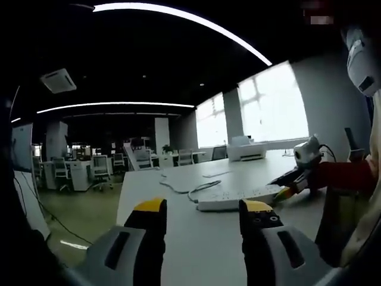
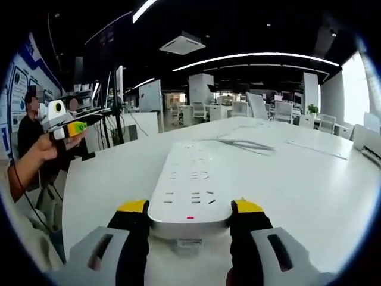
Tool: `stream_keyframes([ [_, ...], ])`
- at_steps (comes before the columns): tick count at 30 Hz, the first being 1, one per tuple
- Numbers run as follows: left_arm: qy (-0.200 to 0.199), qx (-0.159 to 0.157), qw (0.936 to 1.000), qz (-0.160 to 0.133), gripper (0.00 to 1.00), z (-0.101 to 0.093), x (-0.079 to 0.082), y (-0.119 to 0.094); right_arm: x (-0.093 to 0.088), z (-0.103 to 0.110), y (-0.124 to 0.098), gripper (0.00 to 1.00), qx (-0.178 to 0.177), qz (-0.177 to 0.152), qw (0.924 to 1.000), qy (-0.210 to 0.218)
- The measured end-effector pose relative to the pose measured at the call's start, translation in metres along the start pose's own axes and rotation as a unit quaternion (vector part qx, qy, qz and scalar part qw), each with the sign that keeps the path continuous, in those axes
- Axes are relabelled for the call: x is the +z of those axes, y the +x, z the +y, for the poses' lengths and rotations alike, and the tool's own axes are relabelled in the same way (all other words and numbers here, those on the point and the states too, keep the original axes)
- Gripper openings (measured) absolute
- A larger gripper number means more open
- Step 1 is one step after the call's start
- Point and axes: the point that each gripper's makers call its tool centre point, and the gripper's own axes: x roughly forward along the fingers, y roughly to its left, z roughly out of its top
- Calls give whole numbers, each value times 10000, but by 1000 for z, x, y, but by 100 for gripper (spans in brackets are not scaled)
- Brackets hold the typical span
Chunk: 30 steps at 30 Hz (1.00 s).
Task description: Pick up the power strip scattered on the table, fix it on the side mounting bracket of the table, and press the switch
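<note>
Tabletop point(image 2: 309, 179) is a big white slab, mostly bare, in an open office; the left gripper view looks across it from off one edge, the right gripper view along its length from low down. Power strip point(image 2: 191, 190) lies flat on it, lengthwise away from the right gripper, with its cable point(image 2: 247, 144) trailing off the far end toward the middle of the tabletop. Right gripper point(image 2: 189, 215) has the near end of the strip between its yellow-tipped fingers point(image 2: 132, 207): one either side of the short end, narrowed to the strip's width and apparently touching, though I can't tell if they're squeezing yet. Gripping the end rather than the middle makes sense: it leaves the length free to slide onto a side bracket and keeps the small red light point(image 2: 190, 218) at that end, likely by the switch, reachable. Strip looks to be resting on the surface, not lifted. Left gripper point(image 1: 202, 211) hangs past the tabletop edge, fingers parted wide with nothing between them, aimed at the strip point(image 1: 238, 196) from its other side, probably standing by to steady it or press the switch. Bracket not identifiable.
</note>
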Motion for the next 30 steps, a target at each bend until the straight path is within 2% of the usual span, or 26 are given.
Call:
stream_keyframes([
  [6,-305,15,9995,-84,54,6,1,6,1,-1,1,49,93,26,9987,494],
  [11,-367,-119,9990,-213,52,3,7,11,0,0,1,49,125,23,9980,627],
  [15,-395,-215,9990,-44,53,0,2,17,1,-1,1,49,158,45,9973,717],
  [16,-497,-225,9985,14,53,0,0,18,0,0,1,49,163,66,9973,714],
  [18,-966,-369,9946,28,54,-3,-2,22,0,0,1,49,170,113,9971,729],
  [19,-1080,-320,9936,33,54,0,-2,24,0,0,1,49,173,126,9971,734],
  [30,-1176,-394,9922,112,55,-3,0,36,0,-2,2,49,330,134,9931,1117],
])
